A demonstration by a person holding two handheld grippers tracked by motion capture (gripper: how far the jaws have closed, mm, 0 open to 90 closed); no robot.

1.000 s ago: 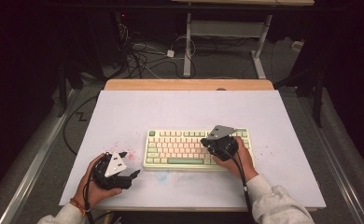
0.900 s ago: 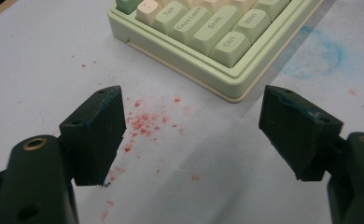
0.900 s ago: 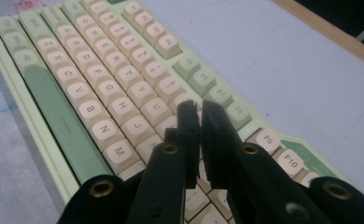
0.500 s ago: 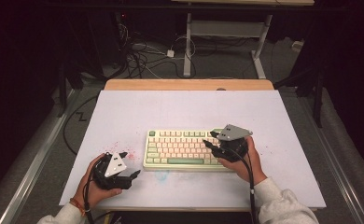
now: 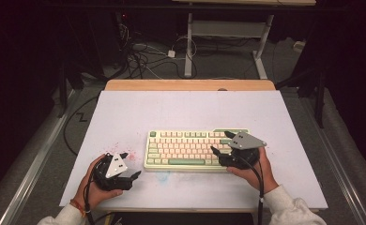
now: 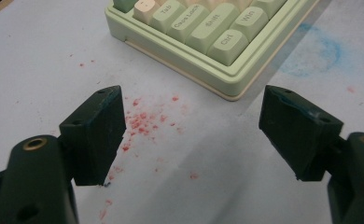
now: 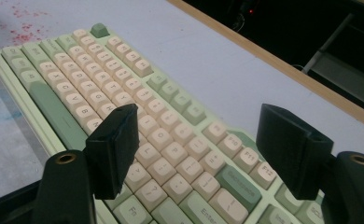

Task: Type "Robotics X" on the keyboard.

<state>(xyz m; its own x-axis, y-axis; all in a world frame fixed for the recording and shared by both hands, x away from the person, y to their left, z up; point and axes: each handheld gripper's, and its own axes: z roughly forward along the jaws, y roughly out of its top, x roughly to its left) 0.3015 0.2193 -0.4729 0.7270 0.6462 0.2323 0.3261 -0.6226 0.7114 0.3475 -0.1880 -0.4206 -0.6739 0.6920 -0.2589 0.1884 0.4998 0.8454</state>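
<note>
Green "Ctrl" key (image 6: 227, 40) on keyboard (image 6: 203, 65)

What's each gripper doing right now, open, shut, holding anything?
Left gripper: open, nothing held, over the white mat beside the keyboard.
Right gripper: open, jaws just opening, nothing between them, above the keyboard's keys.

A pale green keyboard (image 5: 190, 150) with cream letter keys and darker sage-green spacebar (image 5: 186, 161) and modifier keys sits on a white table sheet (image 5: 181, 108). Red speckles (image 6: 140, 122) dot the sheet beside the keyboard's corner, and a faint blue smudge (image 6: 318, 53) marks it nearby. Both the left gripper (image 5: 129, 177) and right gripper (image 5: 221, 144) are black, each topped with a grey plate. A light wooden edge (image 5: 190, 85) borders the table's far side.
</note>
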